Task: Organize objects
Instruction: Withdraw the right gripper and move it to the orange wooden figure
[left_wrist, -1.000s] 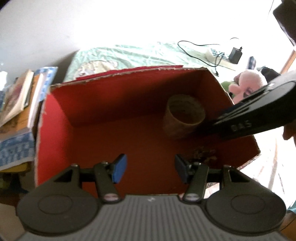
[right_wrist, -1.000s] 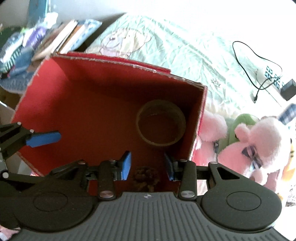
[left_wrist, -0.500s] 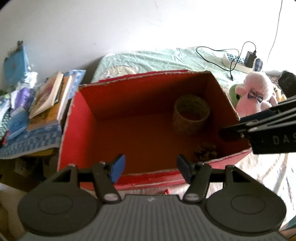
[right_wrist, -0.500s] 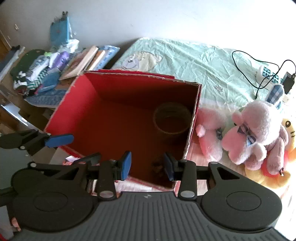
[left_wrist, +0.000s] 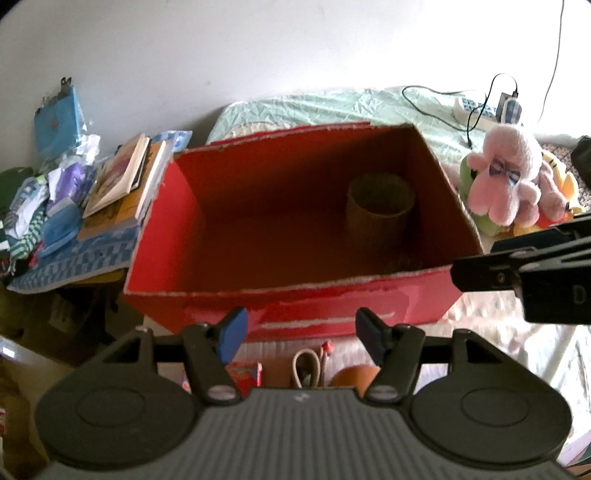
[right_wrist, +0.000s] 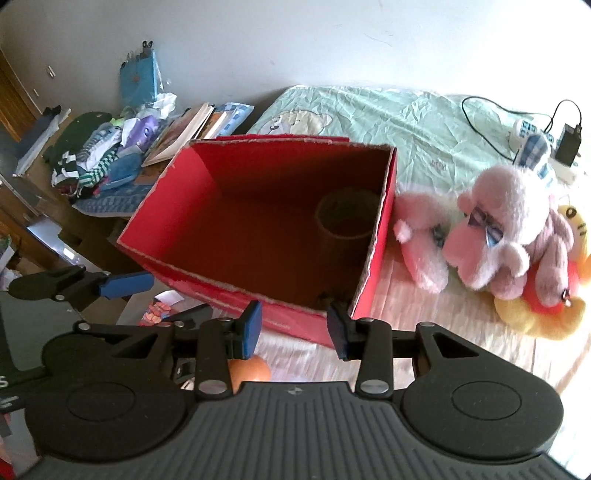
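A bed with a pale green sheet (right_wrist: 388, 110) filled the far part of the scene, serving as the work surface for the sorting. On it sat a large open red cardboard box (left_wrist: 177, 229), its mouth facing up, apparently so things could be dropped in from above. Inside, toward the far right corner, a brown woven basket (left_wrist: 380, 206) stood upright, and a small dark clump (right_wrist: 327, 295), too dim to identify, lay on the box floor by the near right corner. Just right of the box a pile of plush toys lay on the bed, a pink plush rabbit (right_wrist: 506, 221) on top, probably waiting to be put away. To the left, books (left_wrist: 118, 177) and crumpled clothes (right_wrist: 99, 155) were heaped on a side surface, well apart from the box. Near the camera, an orange ball (right_wrist: 251, 371) and a coiled cord (left_wrist: 308, 369) lay in front of the box, outside it. The left gripper (left_wrist: 299, 334) and the right gripper (right_wrist: 294, 330) hovered over the box's near edge, tilted downward; each had its fingers spread moderately wide with nothing between them.
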